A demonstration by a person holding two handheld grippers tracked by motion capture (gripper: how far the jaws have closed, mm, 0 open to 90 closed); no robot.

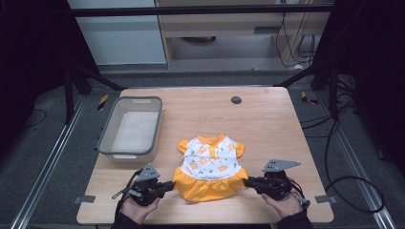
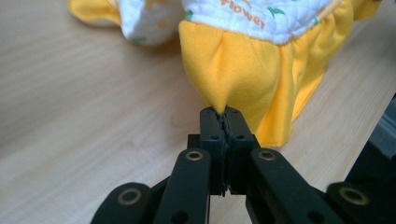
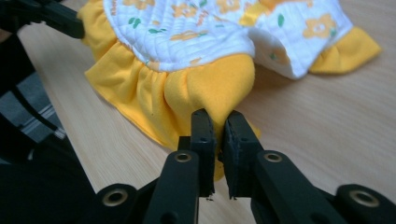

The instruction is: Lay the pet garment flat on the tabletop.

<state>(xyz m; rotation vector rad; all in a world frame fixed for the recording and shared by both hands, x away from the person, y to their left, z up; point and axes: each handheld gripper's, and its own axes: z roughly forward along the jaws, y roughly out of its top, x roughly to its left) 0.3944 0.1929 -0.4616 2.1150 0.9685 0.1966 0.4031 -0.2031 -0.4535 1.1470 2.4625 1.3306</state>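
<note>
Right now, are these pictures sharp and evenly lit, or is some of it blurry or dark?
High view: table brightly lit, surroundings nearly black, dress small but clear. Left gripper view: the fingers pinching the yellow hem are sharp, the near arms at the bottom soft. Right gripper view: hem and fingers sharp, a dark blurred mass lower left.

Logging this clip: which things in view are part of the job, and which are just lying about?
In the job:
small white-and-orange flower-print dress
left gripper, shut on its orange skirt hem
right gripper, likewise

Lying about:
grey plastic bin
dark round disc on the wooden table
</note>
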